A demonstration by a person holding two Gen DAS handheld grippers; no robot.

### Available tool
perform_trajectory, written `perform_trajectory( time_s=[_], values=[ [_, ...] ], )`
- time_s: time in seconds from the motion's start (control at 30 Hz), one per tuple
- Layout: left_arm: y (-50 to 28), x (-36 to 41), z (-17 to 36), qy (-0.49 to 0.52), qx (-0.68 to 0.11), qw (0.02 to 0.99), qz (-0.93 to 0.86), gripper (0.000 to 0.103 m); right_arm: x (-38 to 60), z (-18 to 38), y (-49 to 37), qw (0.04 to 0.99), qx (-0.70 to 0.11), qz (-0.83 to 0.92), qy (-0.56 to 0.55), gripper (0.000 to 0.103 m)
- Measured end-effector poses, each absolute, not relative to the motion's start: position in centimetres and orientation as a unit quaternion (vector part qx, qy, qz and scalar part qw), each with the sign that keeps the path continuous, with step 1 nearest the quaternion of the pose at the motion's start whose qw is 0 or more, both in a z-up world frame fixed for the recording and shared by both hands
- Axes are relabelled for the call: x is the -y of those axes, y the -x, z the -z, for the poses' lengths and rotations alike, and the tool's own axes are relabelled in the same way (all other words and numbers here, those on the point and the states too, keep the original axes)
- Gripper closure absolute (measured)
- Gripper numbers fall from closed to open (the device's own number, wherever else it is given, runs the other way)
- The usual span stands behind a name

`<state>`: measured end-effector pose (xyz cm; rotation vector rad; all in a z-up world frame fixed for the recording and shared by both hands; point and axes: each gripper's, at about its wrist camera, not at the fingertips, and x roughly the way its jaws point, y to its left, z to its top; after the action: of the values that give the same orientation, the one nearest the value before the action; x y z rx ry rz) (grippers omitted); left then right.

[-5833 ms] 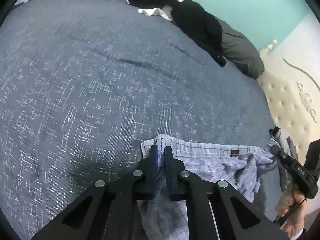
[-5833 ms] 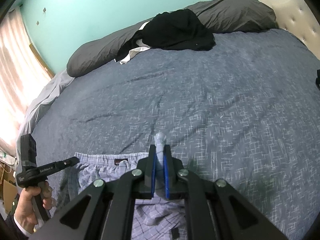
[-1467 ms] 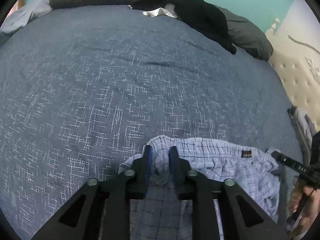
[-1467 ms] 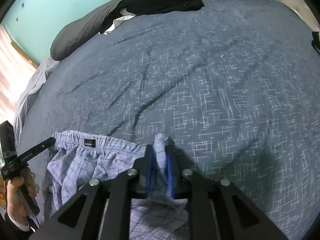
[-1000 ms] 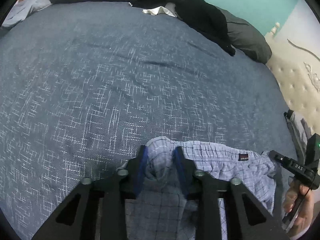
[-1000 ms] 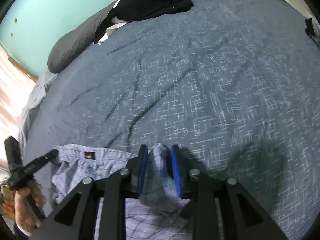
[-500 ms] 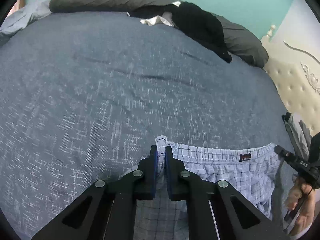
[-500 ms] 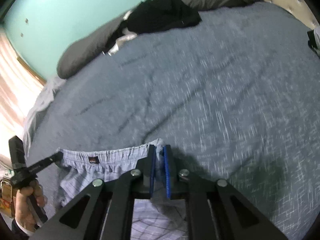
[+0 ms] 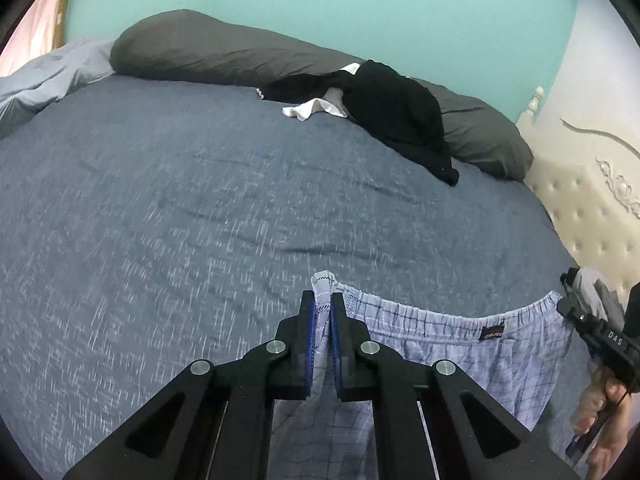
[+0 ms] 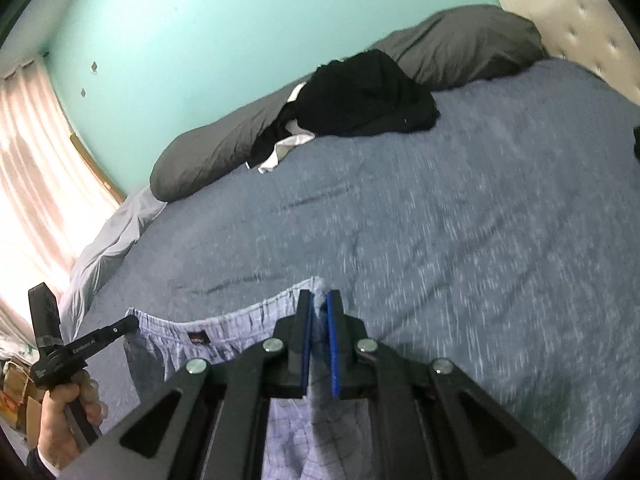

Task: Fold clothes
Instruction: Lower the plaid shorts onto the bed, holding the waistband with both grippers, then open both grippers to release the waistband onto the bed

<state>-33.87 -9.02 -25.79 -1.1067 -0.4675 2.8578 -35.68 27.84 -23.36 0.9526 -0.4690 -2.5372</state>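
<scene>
Light blue checked shorts (image 9: 448, 344) with an elastic waistband hang stretched between my two grippers above the dark blue bedspread (image 9: 180, 208). My left gripper (image 9: 322, 304) is shut on one end of the waistband. My right gripper (image 10: 319, 304) is shut on the other end of the shorts (image 10: 224, 330). The waistband sags a little between them, with a small dark label in the middle. The legs of the shorts hang down behind the gripper bodies and are mostly hidden.
A black garment (image 9: 392, 116) with a white piece lies on long grey pillows (image 9: 208, 54) at the far side. A tufted cream headboard (image 9: 592, 216) stands on the right, a curtained window (image 10: 36, 168) on the left. A hand (image 10: 68, 412) holds each gripper.
Both grippers opened briefly about a second ago, then shut again on the waistband ends. Since then they have risen and tilted up, lifting the shorts off the bed and pulling the waistband taut.
</scene>
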Motion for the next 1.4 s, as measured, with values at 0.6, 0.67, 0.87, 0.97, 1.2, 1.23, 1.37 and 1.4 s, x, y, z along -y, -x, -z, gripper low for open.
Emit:
perform_trajectory(
  time_s=[0.6, 0.67, 0.87, 0.97, 1.2, 1.23, 1.37, 1.4],
  values=[
    [36.5, 8.9, 29.4, 0.404, 0.145, 0.022, -0.903, 0.096, -27.5, 27.0, 39.0, 0.189, 0.176, 0.881, -0.397, 0.096],
    [36.8, 8.9, 29.9, 0.409, 0.141, 0.019, -0.902, 0.096, -27.4, 27.5, 39.5, 0.185, 0.177, 0.878, -0.403, 0.096],
    [37.8, 8.8, 31.2, 0.423, 0.127, 0.01, -0.897, 0.095, -27.4, 28.8, 40.3, 0.175, 0.18, 0.87, -0.424, 0.096],
    [38.1, 8.7, 31.6, 0.427, 0.131, 0.019, -0.895, 0.094, -27.2, 29.3, 40.5, 0.17, 0.182, 0.868, -0.43, 0.096],
    [37.9, 9.2, 32.1, 0.433, 0.144, 0.014, -0.889, 0.079, -27.2, 30.0, 40.8, 0.171, 0.194, 0.86, -0.44, 0.095],
    [37.9, 9.4, 32.2, 0.434, 0.149, 0.013, -0.888, 0.076, -27.4, 30.2, 40.9, 0.169, 0.198, 0.859, -0.441, 0.095],
    [37.8, 10.2, 31.9, 0.431, 0.165, 0.012, -0.887, 0.061, -28.2, 30.7, 41.1, 0.159, 0.219, 0.853, -0.446, 0.094],
    [37.7, 10.5, 31.9, 0.43, 0.171, 0.012, -0.886, 0.058, -28.3, 30.7, 41.1, 0.157, 0.221, 0.853, -0.446, 0.094]
  ],
)
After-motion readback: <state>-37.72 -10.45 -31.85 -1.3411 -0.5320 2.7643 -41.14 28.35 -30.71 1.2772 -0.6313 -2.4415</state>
